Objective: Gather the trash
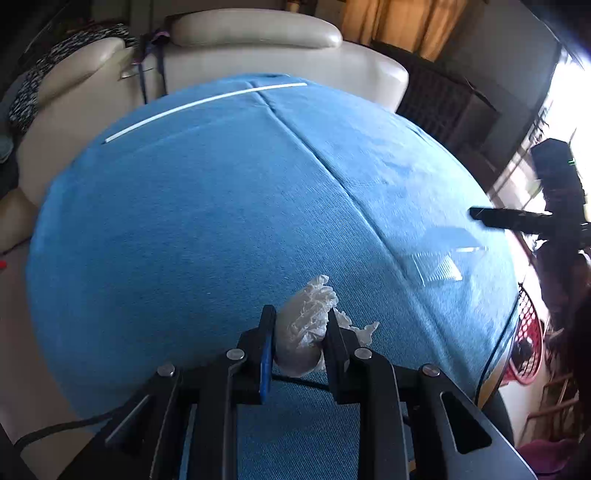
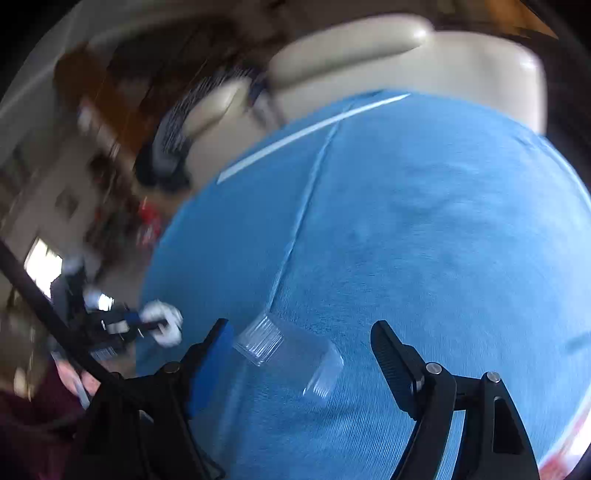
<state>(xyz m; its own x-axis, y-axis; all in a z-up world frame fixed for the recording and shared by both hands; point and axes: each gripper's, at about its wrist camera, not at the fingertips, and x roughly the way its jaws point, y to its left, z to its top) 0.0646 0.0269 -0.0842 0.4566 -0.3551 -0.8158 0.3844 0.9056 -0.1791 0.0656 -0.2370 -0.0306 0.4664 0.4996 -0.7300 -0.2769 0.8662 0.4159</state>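
Observation:
My left gripper (image 1: 300,326) is shut on a crumpled clear plastic wrapper (image 1: 308,321) and holds it just above the blue cloth (image 1: 207,221). It also shows, blurred, at the left of the right wrist view (image 2: 162,326). A clear ribbed plastic container (image 2: 290,350) lies on the cloth (image 2: 424,240) between the fingers of my right gripper (image 2: 301,336), which is open around it without touching. The container also shows at the right of the left wrist view (image 1: 441,260), with the right gripper's finger (image 1: 495,218) just above it.
A thin white strip (image 1: 203,105) lies along the far edge of the cloth. A cream sofa (image 1: 258,33) stands behind the table. A red mesh basket (image 1: 526,343) sits below the table's right edge. A dark cabinet (image 1: 443,99) is at back right.

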